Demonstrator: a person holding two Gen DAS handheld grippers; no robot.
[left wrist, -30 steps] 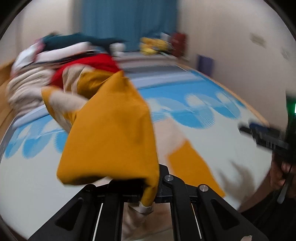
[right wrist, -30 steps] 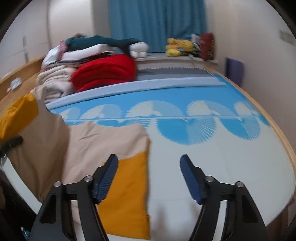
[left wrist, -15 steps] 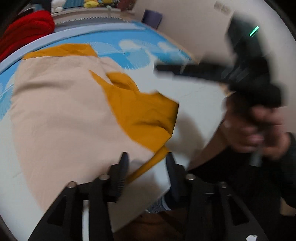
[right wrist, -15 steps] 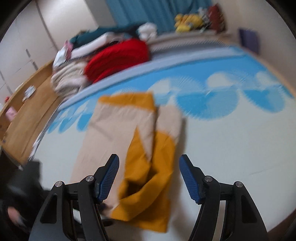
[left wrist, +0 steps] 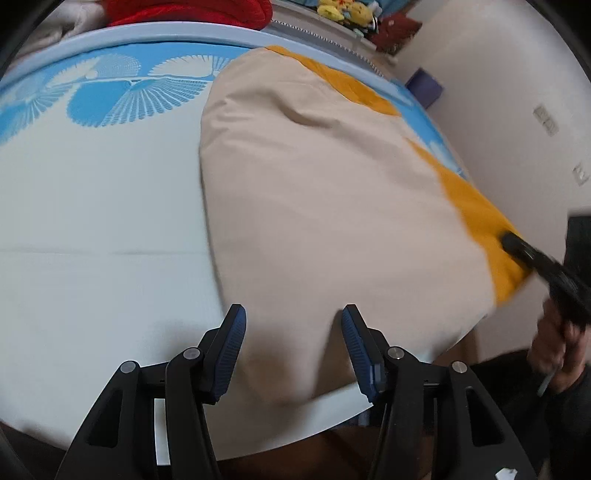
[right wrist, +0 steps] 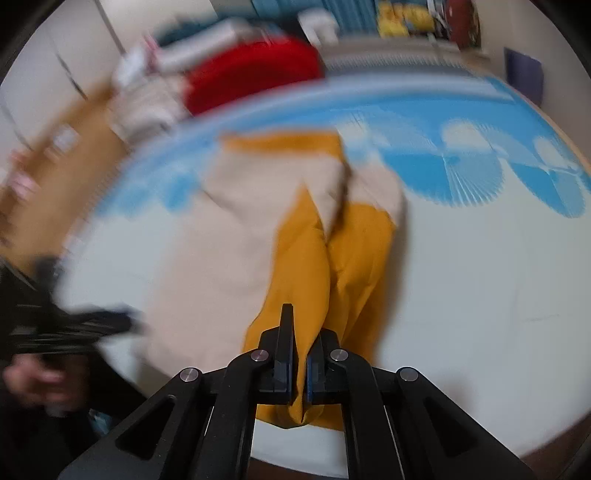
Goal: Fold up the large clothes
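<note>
A large beige and mustard-yellow garment (left wrist: 332, 192) lies spread on the bed, its near edge hanging over the bed's front edge. My left gripper (left wrist: 293, 347) is open and empty, its fingers either side of the beige hem near the bed edge. My right gripper (right wrist: 300, 358) is shut on the garment's mustard-yellow part (right wrist: 332, 273), which bunches up toward the jaws. In the left wrist view the right gripper (left wrist: 517, 247) shows at the far right, on the yellow corner.
The bed (left wrist: 92, 221) has a white and blue fan-pattern sheet. A pile of clothes with a red item (right wrist: 251, 77) lies at the far end. Plush toys (right wrist: 406, 18) sit by the blue curtain. A wall (left wrist: 517, 74) is close on the right.
My left gripper let go of the yellow fabric and opened; the garment now lies spread on the bed. My right gripper, open before, closed on the yellow part.
</note>
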